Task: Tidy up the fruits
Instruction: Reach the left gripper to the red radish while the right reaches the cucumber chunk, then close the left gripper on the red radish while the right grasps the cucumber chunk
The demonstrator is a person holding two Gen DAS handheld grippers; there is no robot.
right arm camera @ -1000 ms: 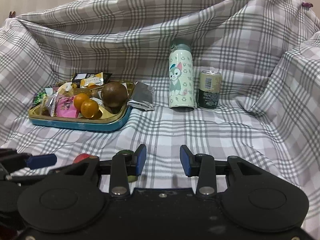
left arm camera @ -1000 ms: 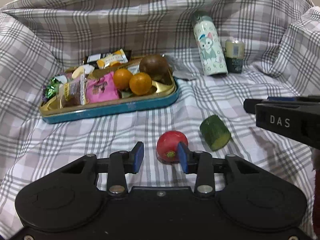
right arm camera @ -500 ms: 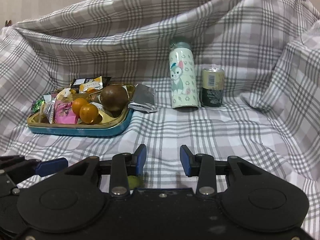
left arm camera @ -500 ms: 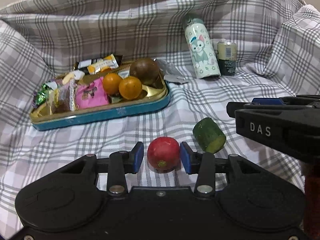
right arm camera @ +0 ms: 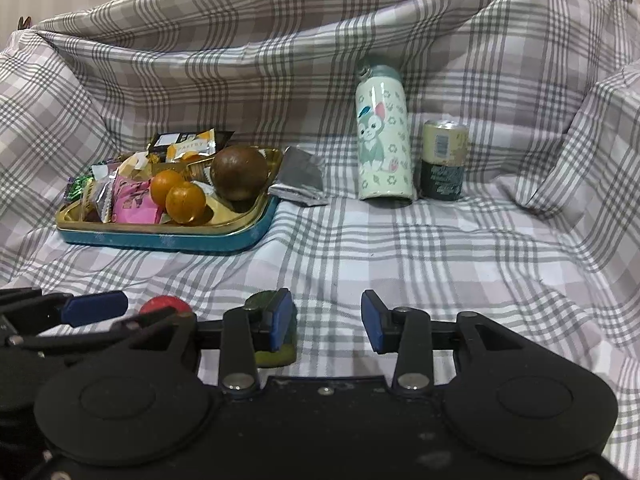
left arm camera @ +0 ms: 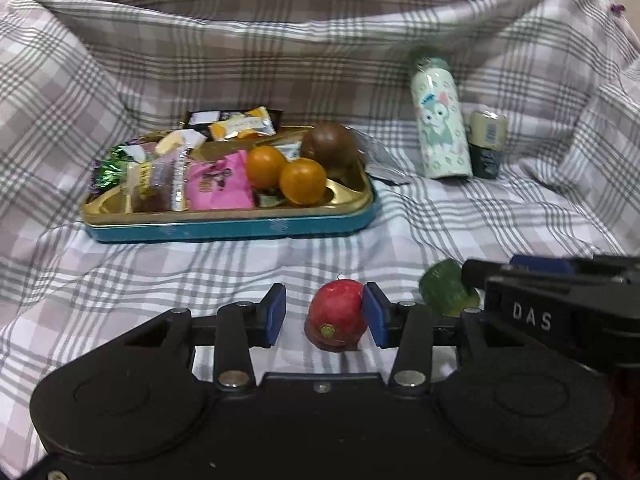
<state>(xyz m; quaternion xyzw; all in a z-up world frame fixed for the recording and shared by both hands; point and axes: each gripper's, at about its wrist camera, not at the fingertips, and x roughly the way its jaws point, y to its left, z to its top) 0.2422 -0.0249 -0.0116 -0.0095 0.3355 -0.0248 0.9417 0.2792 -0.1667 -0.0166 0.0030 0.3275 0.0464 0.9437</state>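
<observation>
On the checked cloth [left arm camera: 400, 240] at lower centre, my left hand-held gripper [left arm camera: 324, 314] stands open around the red fruit [left arm camera: 338, 314], and my right hand-held gripper [right arm camera: 326, 322], just widened, is open and empty.

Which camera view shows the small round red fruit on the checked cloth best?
The left wrist view. There the small round red fruit lies whole between the open blue pads of the left gripper, its stem end facing the camera. In the right wrist view only its red top shows, behind the left gripper's body.
</observation>
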